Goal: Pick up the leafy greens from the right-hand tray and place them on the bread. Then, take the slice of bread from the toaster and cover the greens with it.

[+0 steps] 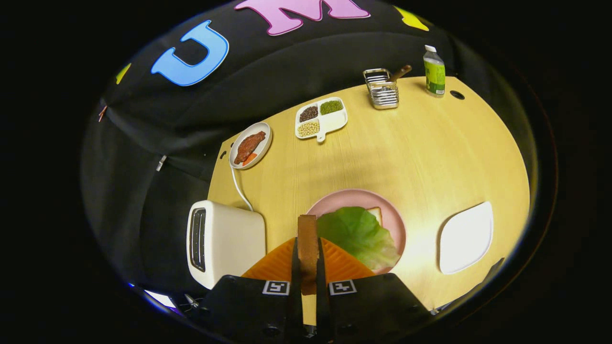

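Gripper is clamped on the toast, held edge-on between both fingers, above the table's near edge, just left of the plate. Best to tip the slice flat and centre it over the leaf. It's a brown, thin, firm slice; the green leaf already hides most of the bread.

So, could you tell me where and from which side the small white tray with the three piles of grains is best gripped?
Take the divided tray by the short tab handle jutting from its near edge toward the pink plate, coming from the plate side, fingers above and below. It is flat and clear of the grains. The tool is now shut on the bread slice.
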Demonstrator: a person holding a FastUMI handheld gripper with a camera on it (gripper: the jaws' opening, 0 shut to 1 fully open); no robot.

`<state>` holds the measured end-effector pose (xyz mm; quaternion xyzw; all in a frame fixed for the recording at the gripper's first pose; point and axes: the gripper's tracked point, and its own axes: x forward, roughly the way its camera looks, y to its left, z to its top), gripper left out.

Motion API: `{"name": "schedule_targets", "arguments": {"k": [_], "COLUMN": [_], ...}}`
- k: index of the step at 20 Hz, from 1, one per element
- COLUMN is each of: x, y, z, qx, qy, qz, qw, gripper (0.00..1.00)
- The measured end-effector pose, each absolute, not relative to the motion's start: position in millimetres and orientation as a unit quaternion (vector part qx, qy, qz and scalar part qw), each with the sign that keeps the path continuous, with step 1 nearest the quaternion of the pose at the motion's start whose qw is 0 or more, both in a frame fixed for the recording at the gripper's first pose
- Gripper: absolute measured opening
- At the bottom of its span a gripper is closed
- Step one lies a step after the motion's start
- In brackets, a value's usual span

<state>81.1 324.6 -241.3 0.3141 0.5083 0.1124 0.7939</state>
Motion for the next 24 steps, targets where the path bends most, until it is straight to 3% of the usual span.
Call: {"name": "schedule_targets", "arguments": {"k": [6, 16, 19, 24], "x": [85, 82, 81, 80], "y": [325, 290, 282, 271], "z": [-281, -341, -352, -364], "qx": [0.326, 0.219, 0.183, 0.149], "qy": [0.513, 0.515, 0.515, 0.517], "qz": [0.106, 0.088, 0.081, 0.070], "qw": [0.787, 0.824, 0.833, 0.840], "gripper": [0.15, 0.17, 0.37, 0.60]}}
